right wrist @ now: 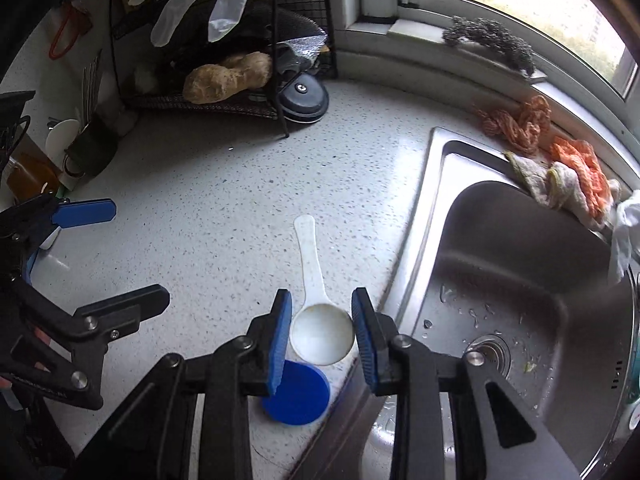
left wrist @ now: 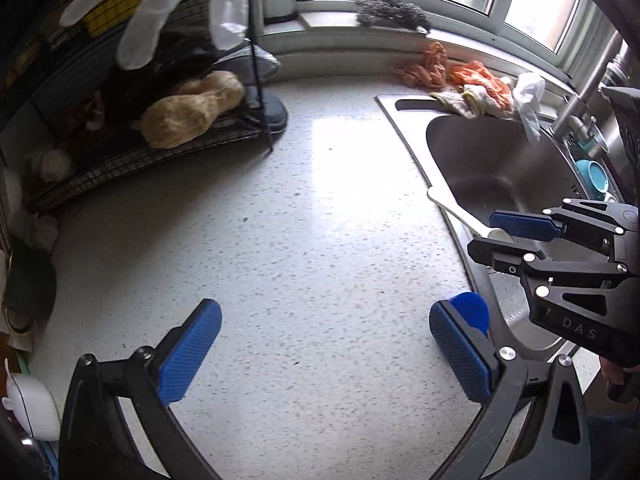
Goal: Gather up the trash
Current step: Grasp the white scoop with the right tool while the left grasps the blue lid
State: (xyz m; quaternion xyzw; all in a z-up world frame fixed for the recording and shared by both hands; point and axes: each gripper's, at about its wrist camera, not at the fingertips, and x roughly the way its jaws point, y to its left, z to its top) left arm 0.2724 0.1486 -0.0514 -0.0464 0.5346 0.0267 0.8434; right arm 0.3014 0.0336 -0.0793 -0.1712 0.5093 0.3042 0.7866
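My right gripper (right wrist: 322, 340) is shut on a white plastic spoon (right wrist: 310, 264); both blue pads press the sides of its bowl, and the handle points away over the speckled counter. The left wrist view shows the same spoon (left wrist: 452, 210) sticking out of the right gripper (left wrist: 490, 236) above the sink's edge. A round blue lid (right wrist: 298, 394) lies flat at the counter's front edge, just under the right fingers. My left gripper (left wrist: 326, 350) hangs wide open over bare counter with nothing between its pads; the blue lid (left wrist: 472, 310) peeks out behind its right finger.
A steel sink (right wrist: 436, 168) fills the right side, with orange and pale rags (right wrist: 576, 176) and a crumpled white tissue (left wrist: 528, 96) along its back rim. A black wire rack (left wrist: 132, 160) holding ginger root (left wrist: 192, 116) stands at the back left, with a clear glove (left wrist: 156, 12) hanging above.
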